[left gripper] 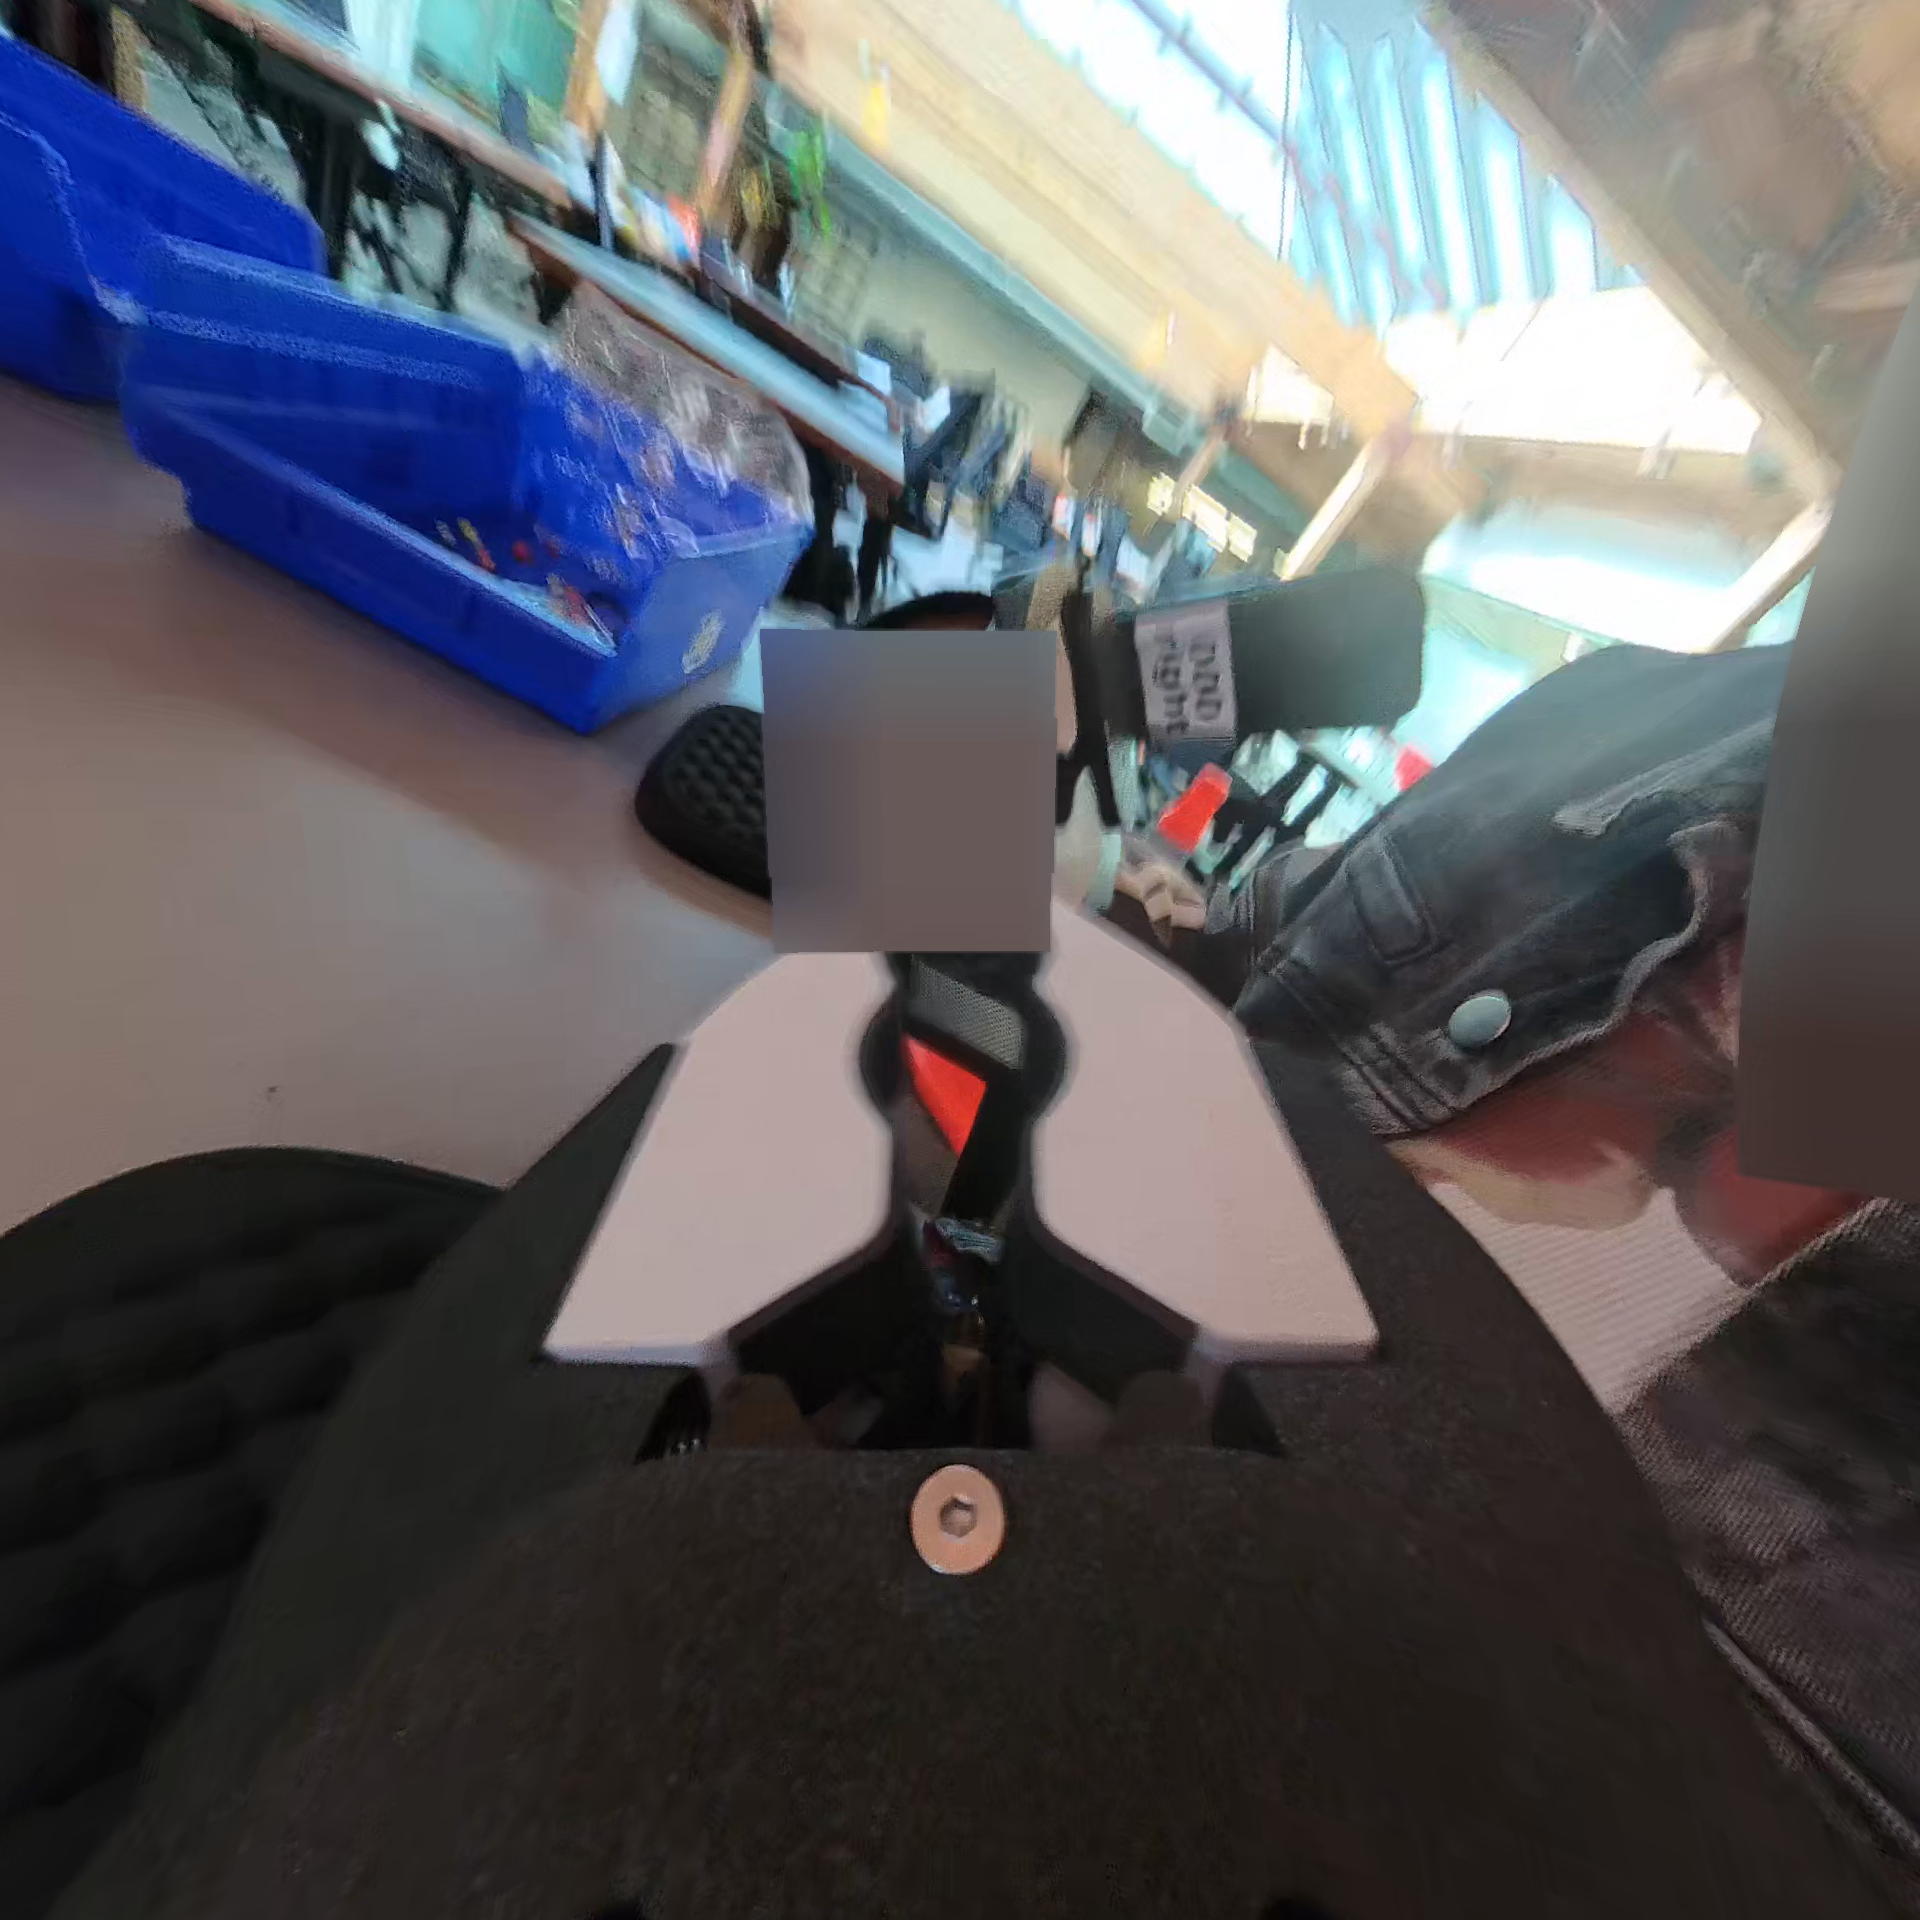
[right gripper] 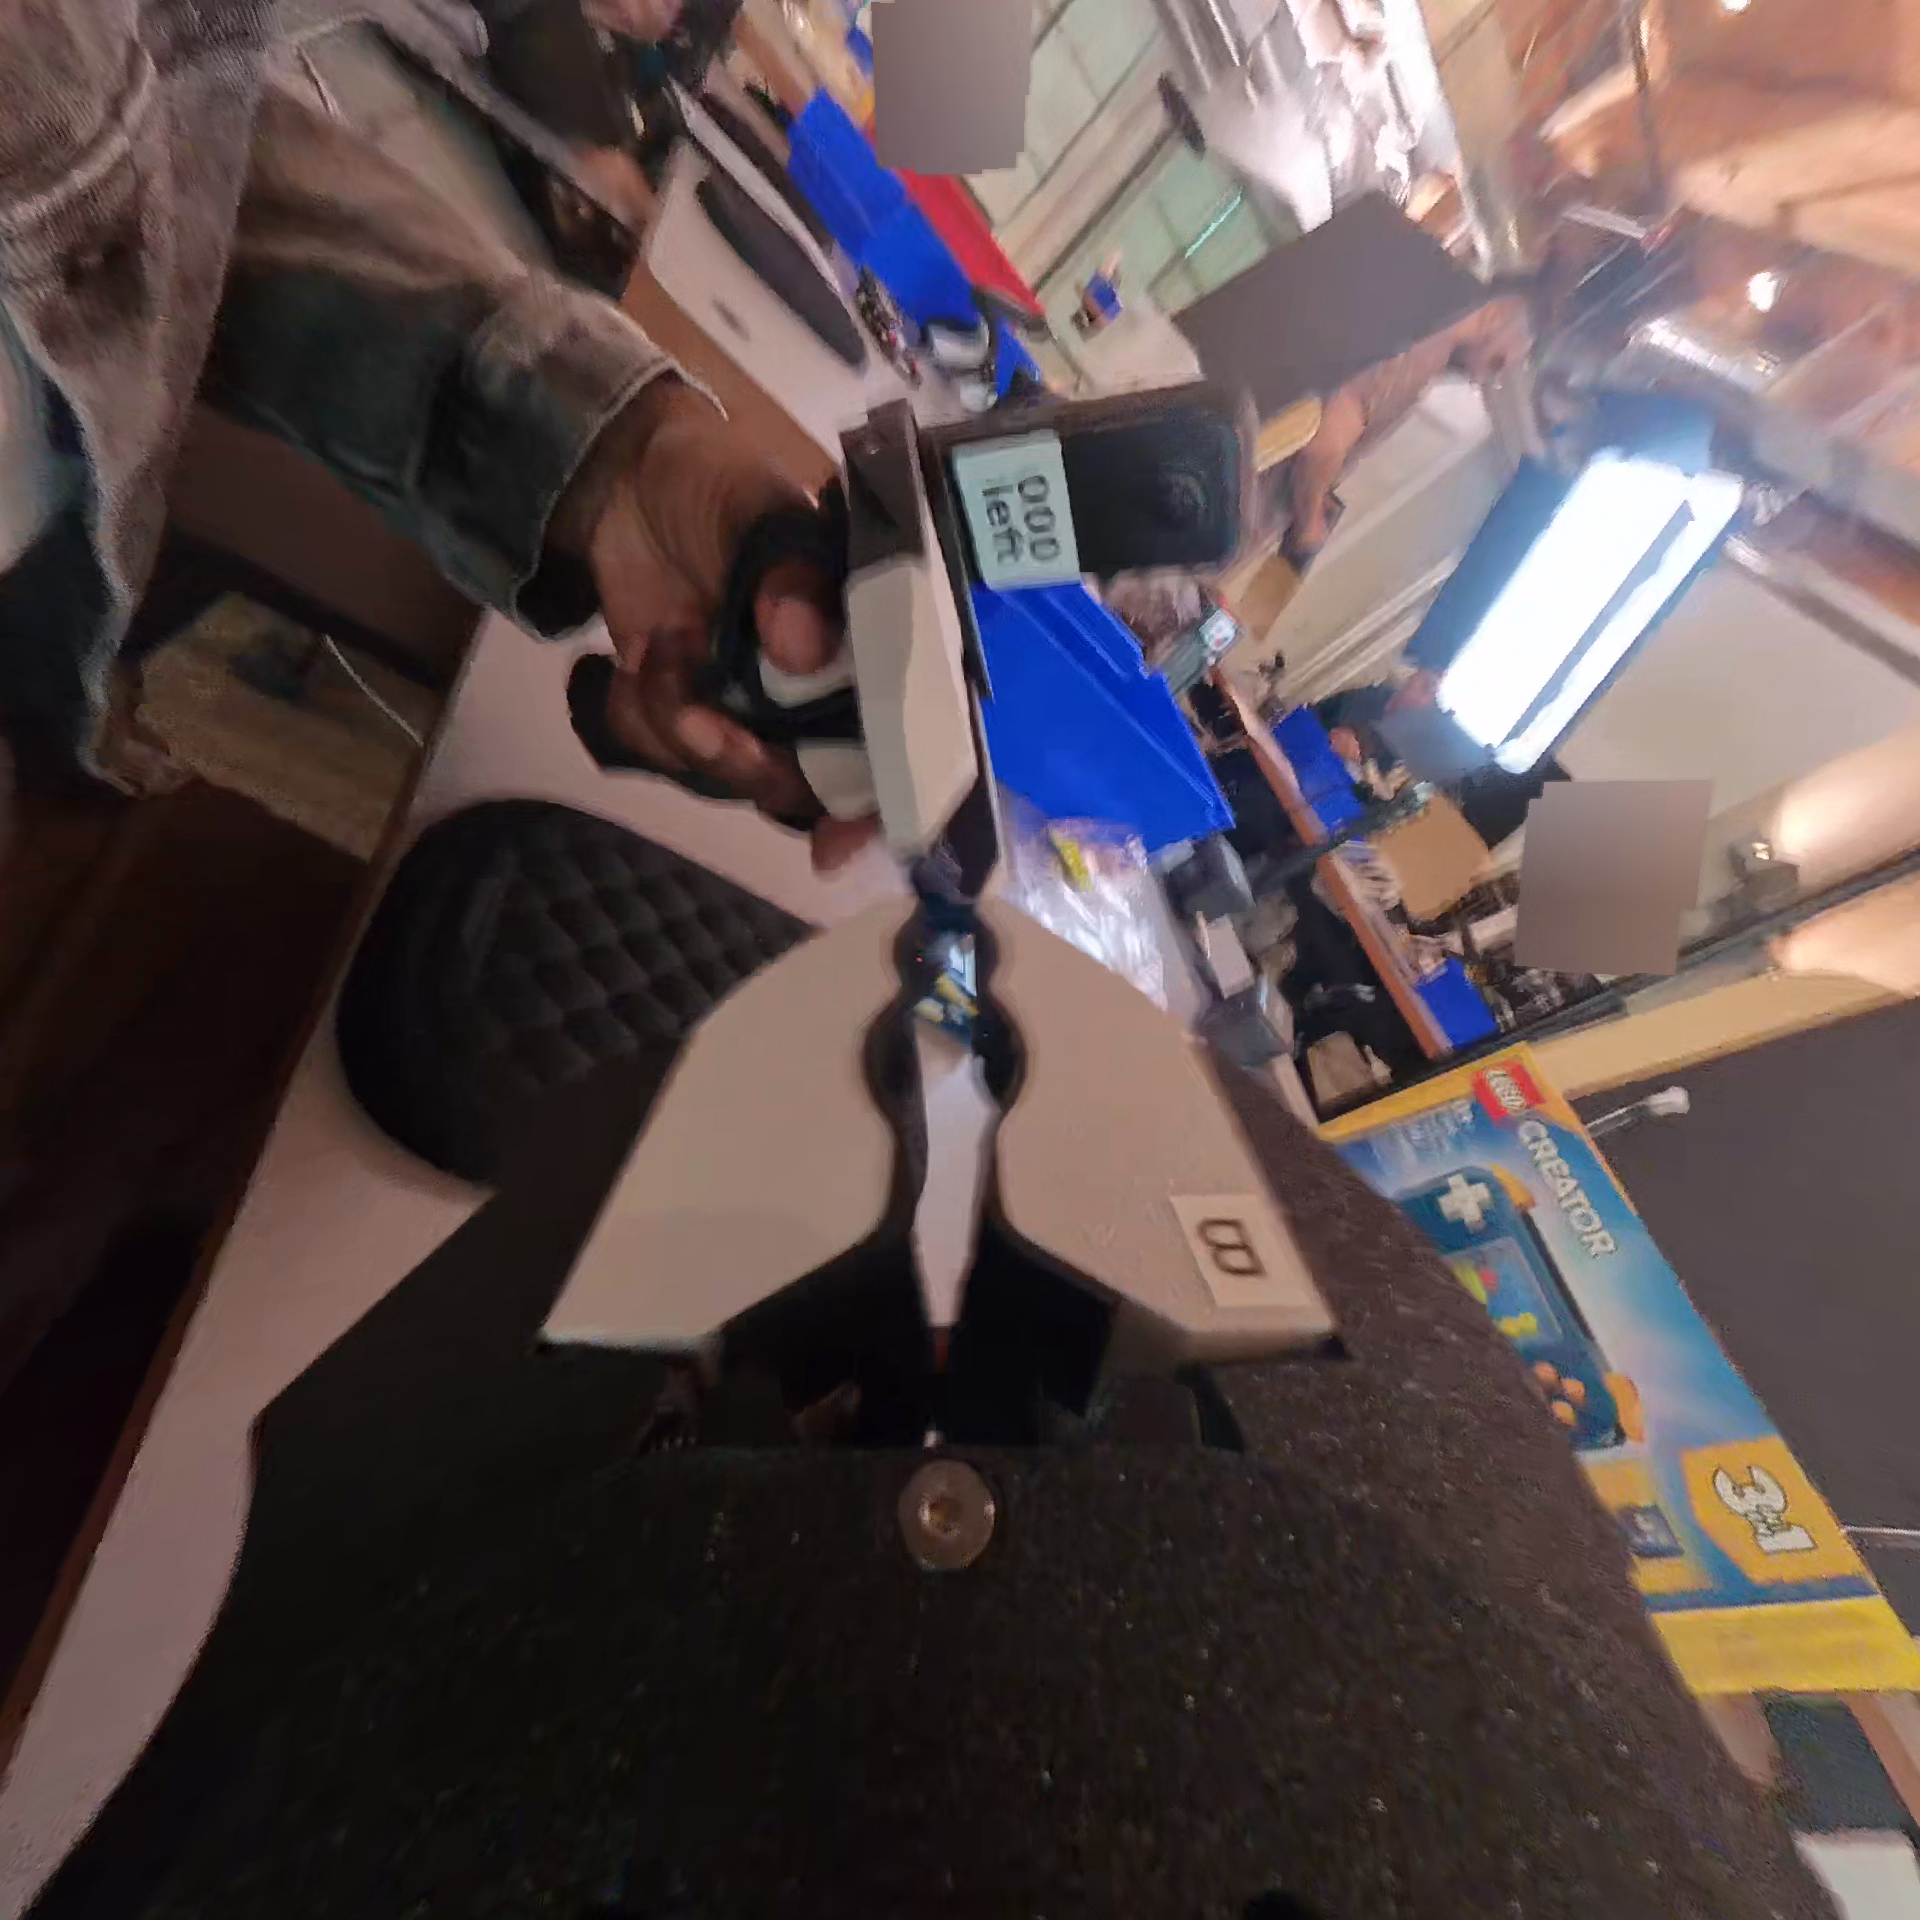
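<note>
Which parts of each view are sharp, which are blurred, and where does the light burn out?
Left wrist view: the left gripper and jacket are fairly sharp, the blue bins and shelves streak with motion blur, the windows burn out. Right wrist view: strongly tilted, the right gripper is sharp, the hand and background smear, the ceiling lamp glares white.

Bare pale tabletop (left gripper: pixel 312 883) opens left of the fingers (left gripper: pixel 790 1164); blue plastic bins (left gripper: pixel 416 488) block beyond, quilted black pad (left gripper: pixel 156 1403) close beside left, dark denim sleeve (left gripper: pixel 1507 914) crowds right.
</note>
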The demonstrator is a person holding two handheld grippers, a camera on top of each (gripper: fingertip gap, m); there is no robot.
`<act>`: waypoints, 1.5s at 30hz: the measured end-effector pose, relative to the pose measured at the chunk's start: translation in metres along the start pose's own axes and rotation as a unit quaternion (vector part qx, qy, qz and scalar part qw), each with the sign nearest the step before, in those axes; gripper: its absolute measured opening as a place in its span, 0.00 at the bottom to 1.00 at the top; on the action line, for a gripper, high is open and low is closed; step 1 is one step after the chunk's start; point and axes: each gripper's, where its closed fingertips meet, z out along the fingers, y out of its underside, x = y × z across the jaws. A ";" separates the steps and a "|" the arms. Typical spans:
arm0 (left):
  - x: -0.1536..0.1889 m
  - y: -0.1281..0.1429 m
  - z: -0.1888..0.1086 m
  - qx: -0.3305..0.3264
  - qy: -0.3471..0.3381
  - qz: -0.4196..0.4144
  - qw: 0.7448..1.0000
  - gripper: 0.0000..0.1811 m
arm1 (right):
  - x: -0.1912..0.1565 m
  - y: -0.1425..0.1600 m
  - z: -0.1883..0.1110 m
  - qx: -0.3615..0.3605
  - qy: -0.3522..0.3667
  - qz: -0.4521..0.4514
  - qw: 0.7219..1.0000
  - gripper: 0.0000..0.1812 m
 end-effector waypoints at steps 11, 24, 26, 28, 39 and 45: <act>-0.049 0.032 -0.030 -0.063 -0.055 -0.017 0.996 0.06 | -0.011 0.046 0.016 -0.036 -0.041 0.022 0.998 0.02; -0.047 0.036 -0.010 -0.094 -0.106 0.019 0.990 0.16 | -0.019 0.052 0.020 -0.179 -0.072 -0.241 0.951 0.02; -0.047 0.037 -0.009 -0.094 -0.105 0.022 0.990 0.14 | -0.019 0.051 0.021 -0.185 -0.071 -0.259 0.945 0.02; -0.045 0.038 -0.007 -0.096 -0.101 0.021 0.990 0.12 | -0.021 0.051 0.022 -0.190 -0.074 -0.268 0.942 0.02; -0.066 0.065 -0.011 -0.157 -0.167 0.095 0.969 0.11 | -0.043 0.075 0.028 -0.255 -0.173 -0.356 0.882 0.02; -0.080 0.070 -0.024 -0.182 -0.218 0.157 0.946 0.11 | -0.048 0.089 0.041 -0.269 -0.209 -0.362 0.868 0.01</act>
